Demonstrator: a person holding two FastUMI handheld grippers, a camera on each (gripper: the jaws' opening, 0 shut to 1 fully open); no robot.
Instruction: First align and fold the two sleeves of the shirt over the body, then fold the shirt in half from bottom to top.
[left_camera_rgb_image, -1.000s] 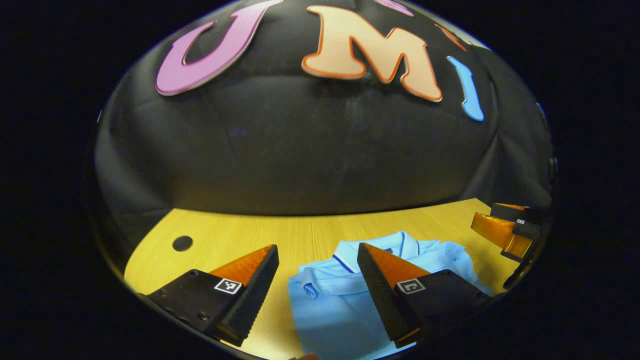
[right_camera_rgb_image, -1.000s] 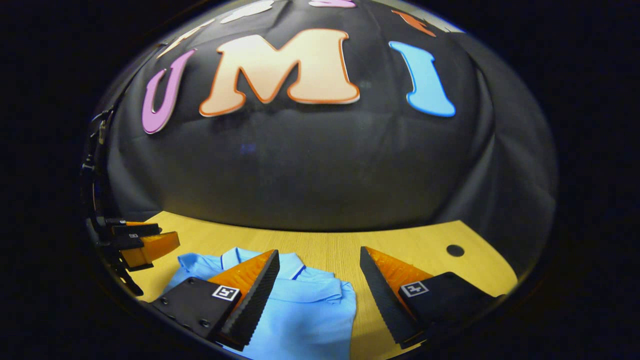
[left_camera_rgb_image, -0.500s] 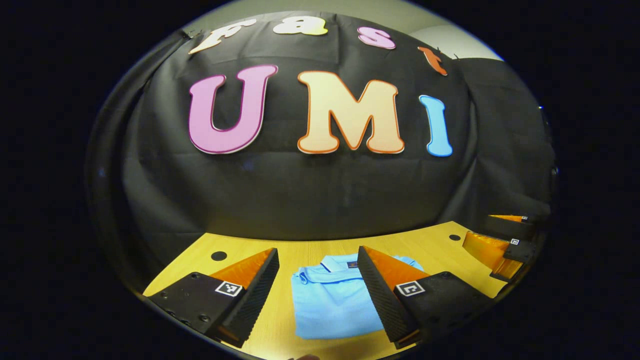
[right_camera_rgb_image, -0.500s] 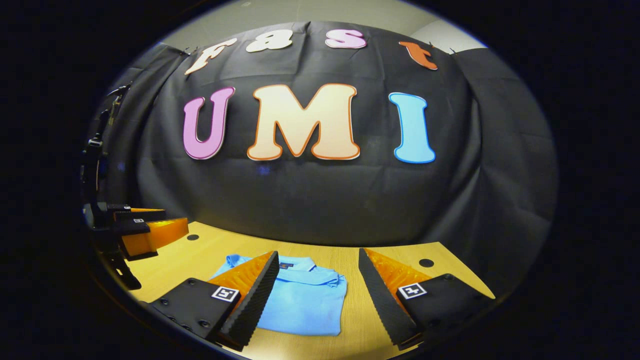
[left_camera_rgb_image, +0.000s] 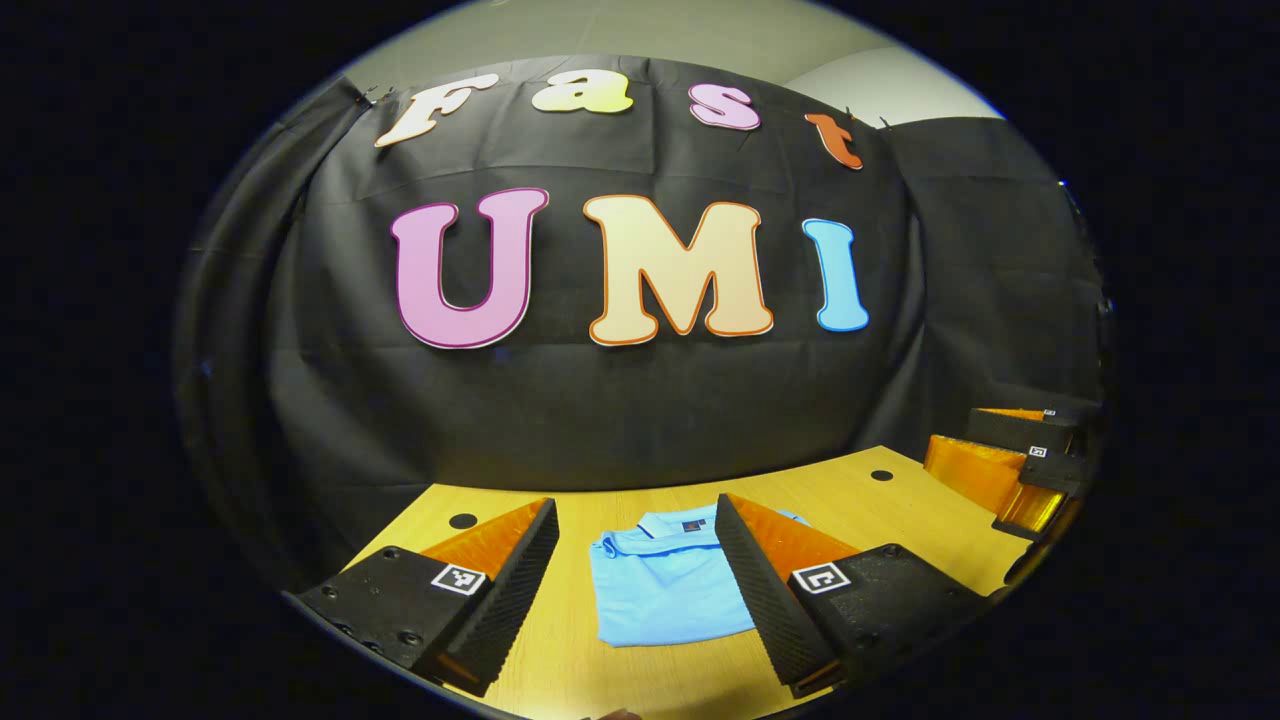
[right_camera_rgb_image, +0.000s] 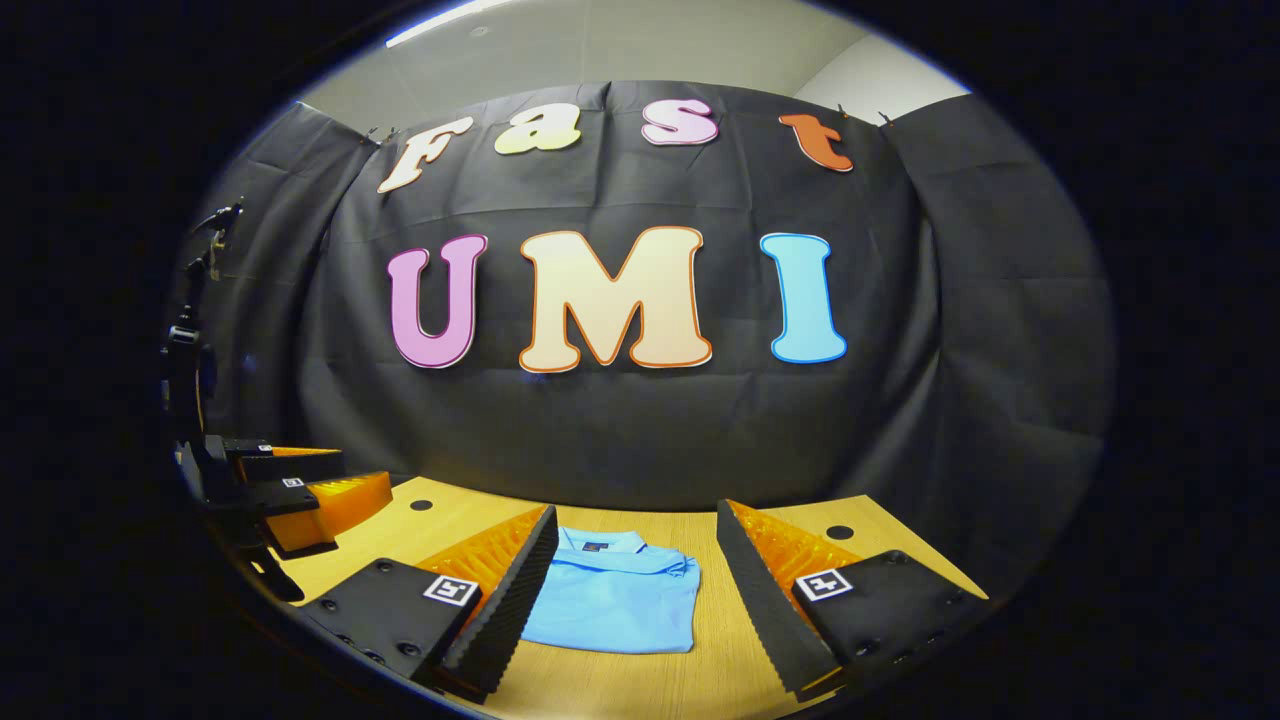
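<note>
A black cloth wall (right_camera_rgb_image: 640, 430) hangs at the far edge of the tabletop (right_camera_rgb_image: 640, 525), creased in soft vertical and horizontal folds, and wraps round on both sides. Clips hold its upper hem. Above the cloth, a pale ceiling (right_camera_rgb_image: 600, 50) shows, with a bright strip of light (right_camera_rgb_image: 450, 20) near its upper left in the right gripper view. A paler wall section (left_camera_rgb_image: 880, 90) meets the ceiling at the upper right. The tabletop is light wood with fine grain running toward the cloth. Two round dark holes sit near its far corners, one at the left (left_camera_rgb_image: 462, 521) and one at the right (left_camera_rgb_image: 881, 475).
</note>
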